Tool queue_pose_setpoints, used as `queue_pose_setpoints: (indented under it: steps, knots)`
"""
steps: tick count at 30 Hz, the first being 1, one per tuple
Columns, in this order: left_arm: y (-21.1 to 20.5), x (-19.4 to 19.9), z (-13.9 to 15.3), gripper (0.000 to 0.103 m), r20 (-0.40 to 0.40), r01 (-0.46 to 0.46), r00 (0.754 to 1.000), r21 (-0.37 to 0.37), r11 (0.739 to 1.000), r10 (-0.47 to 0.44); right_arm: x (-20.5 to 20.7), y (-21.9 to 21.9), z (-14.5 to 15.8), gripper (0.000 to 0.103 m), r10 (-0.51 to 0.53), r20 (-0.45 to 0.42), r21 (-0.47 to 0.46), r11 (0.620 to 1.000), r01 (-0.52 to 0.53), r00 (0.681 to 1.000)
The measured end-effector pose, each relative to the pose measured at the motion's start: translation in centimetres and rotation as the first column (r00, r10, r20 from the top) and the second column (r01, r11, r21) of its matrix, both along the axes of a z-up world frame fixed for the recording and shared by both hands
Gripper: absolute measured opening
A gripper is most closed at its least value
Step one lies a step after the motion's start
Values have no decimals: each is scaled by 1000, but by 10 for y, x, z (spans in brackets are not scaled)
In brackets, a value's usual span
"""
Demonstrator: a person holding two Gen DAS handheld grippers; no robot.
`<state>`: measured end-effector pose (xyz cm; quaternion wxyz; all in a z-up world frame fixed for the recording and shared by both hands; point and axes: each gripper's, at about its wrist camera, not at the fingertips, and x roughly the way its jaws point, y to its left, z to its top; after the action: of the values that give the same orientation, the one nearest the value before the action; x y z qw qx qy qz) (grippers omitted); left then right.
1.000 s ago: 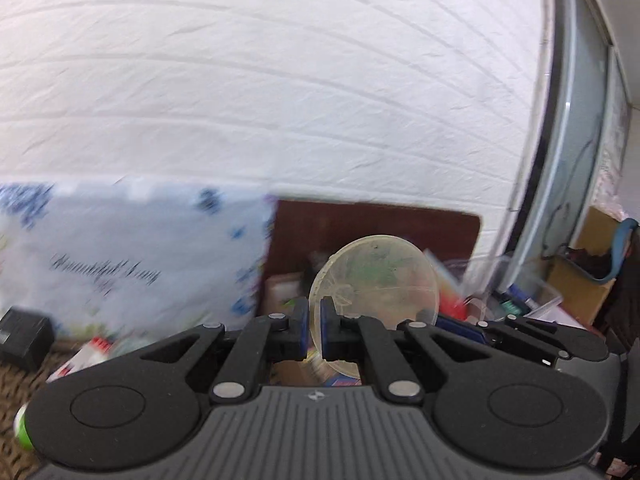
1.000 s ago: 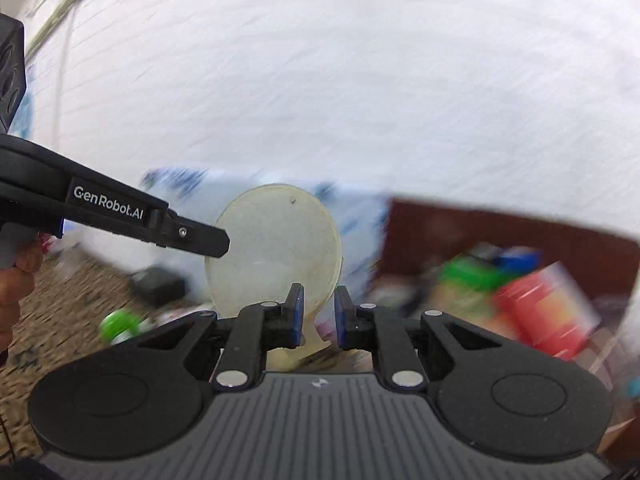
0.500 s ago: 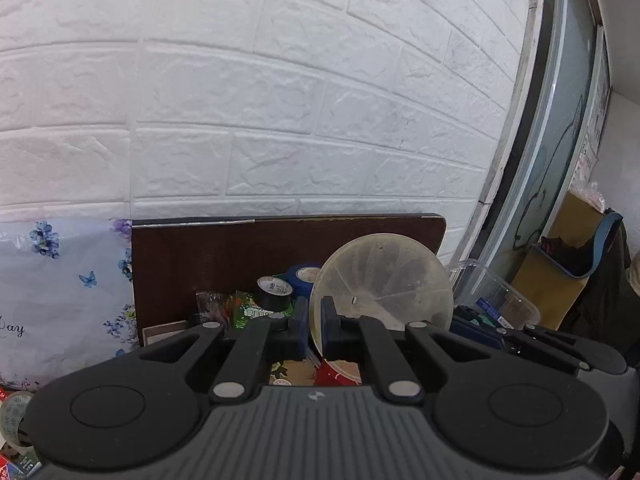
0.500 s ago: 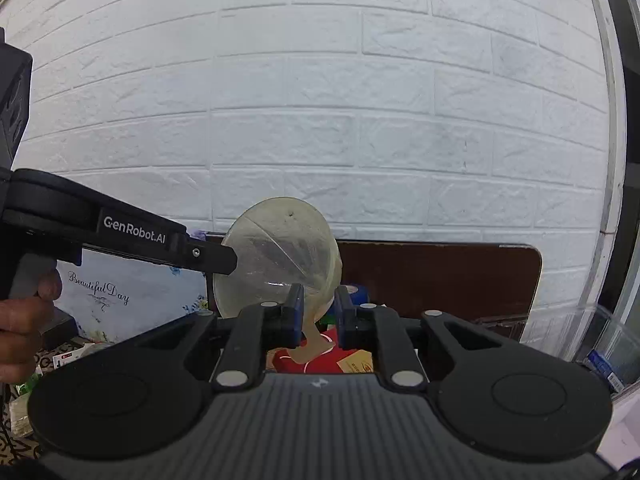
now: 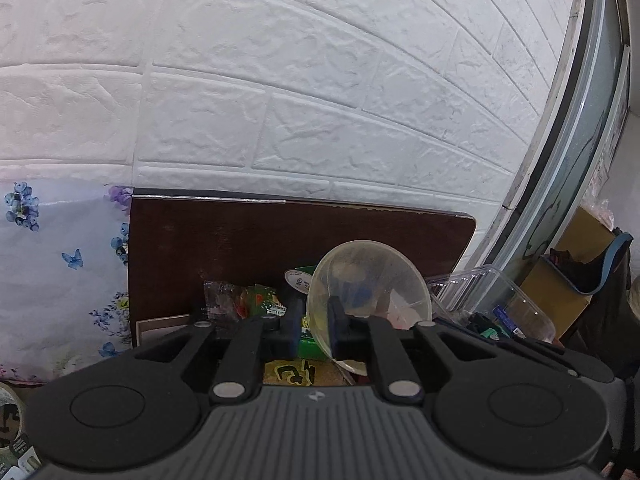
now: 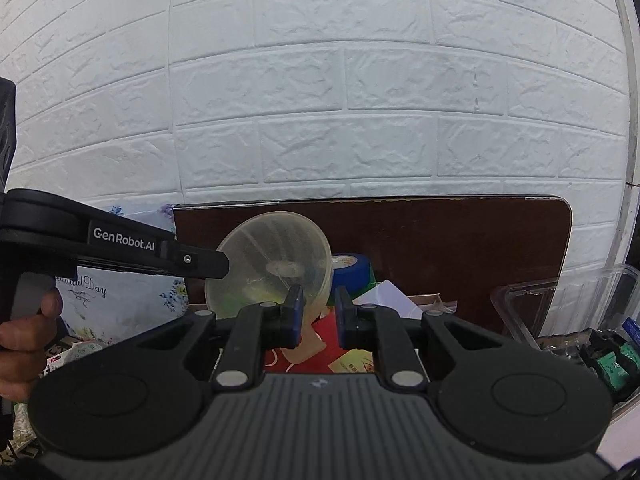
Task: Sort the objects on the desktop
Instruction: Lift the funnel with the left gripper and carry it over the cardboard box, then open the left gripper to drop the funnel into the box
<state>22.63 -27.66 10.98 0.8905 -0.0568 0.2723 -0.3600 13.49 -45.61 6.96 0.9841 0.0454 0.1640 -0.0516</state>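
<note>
A translucent plastic funnel (image 5: 370, 292) is pinched by its rim between the fingers of my left gripper (image 5: 314, 326), held in the air above a cluttered brown box. In the right wrist view the same funnel (image 6: 272, 256) shows with its spout hanging between the fingers of my right gripper (image 6: 318, 320), whose jaws stand a little apart around the spout without clearly pressing it. The left gripper (image 6: 200, 262) reaches in from the left onto the funnel's rim.
A dark brown box (image 6: 440, 240) against the white brick wall holds blue tape (image 6: 352, 270), green and red packets. A clear plastic container (image 5: 492, 300) with small items stands at the right. A floral-print box (image 5: 60, 276) stands at the left.
Both grippers with the funnel have swung right, from the floral box to over the brown box, and the funnel has tilted so its mouth faces more sideways.
</note>
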Motion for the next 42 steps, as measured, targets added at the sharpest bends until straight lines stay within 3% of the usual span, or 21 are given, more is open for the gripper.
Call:
queue_pose_setpoints:
  steps: [1,2,3,5,8,11,12,13,18,23,33,42]
  knots:
    - [2,-1,1,46,5,3,1000,-15,1000,-3,1,1,-1,16,-6,4,-9,1000,6,1000]
    - [5,-3,2,67,15,4,1000,-31,1000,-4,0,2,-1,17,-12,8,-20,1000,12,1000]
    - [8,-5,4,79,33,3,999,-46,999,-1,-2,4,0,22,-15,12,-33,999,16,1000]
    - [13,-12,6,86,75,12,997,-65,998,-7,-9,7,1,47,-16,33,-57,998,18,999]
    - [18,-24,5,95,92,37,995,-60,998,-32,-21,15,2,57,-29,60,-109,993,35,998]
    - [24,-43,-1,96,108,57,993,-36,998,-52,-35,24,1,72,-27,77,-128,991,36,997]
    - [28,-51,-3,97,116,63,992,-31,998,-59,-41,27,1,84,-26,74,-126,991,36,997]
    - [31,-59,-6,98,123,66,990,-28,997,-62,-47,30,0,89,-26,84,-125,991,36,996]
    - [51,-99,-19,101,158,73,985,-27,997,-68,-74,53,-6,90,12,85,-142,990,0,996]
    - [71,-129,-37,101,117,56,992,-34,998,-52,-101,78,-19,90,54,70,-128,991,-45,996]
    - [120,-180,-74,101,38,-44,998,-18,999,45,-141,125,-53,90,119,-9,-45,992,-119,993]
    - [175,-207,-105,101,-22,-177,984,39,983,178,-157,177,-87,90,215,-104,41,977,-211,971]
